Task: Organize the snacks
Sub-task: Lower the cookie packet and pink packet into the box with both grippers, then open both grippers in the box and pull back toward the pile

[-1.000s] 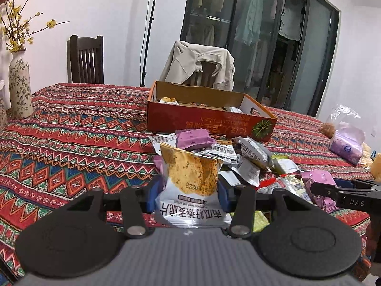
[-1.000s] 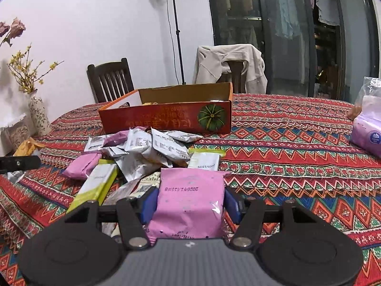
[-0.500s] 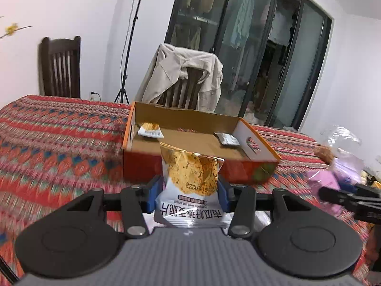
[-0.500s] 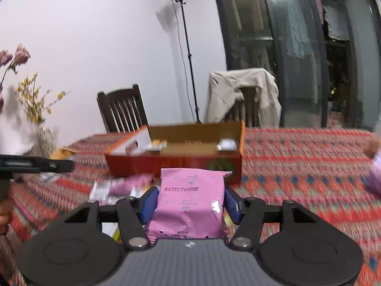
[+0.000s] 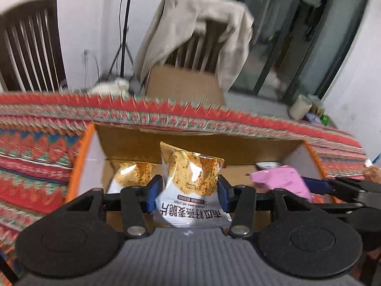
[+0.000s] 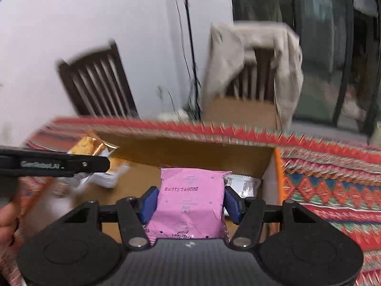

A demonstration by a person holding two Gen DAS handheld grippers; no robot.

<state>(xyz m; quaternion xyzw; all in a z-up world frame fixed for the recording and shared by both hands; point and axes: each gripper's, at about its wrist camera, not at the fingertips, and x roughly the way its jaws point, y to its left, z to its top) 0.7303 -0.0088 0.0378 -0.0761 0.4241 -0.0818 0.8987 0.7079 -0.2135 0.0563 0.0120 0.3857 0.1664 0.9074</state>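
Both tools grip snacks over the open cardboard box (image 5: 195,140) on the patterned bench, the left tool (image 5: 189,190) clamping a white-and-gold crisp packet (image 5: 190,178), the right tool (image 6: 190,201) a pink foil pouch (image 6: 190,197), apparently poised for sorted release.

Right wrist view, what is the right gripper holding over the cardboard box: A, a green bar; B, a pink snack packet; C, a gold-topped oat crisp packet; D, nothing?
B: the right gripper has its blue pads pressed on a pink snack packet above the open cardboard box.
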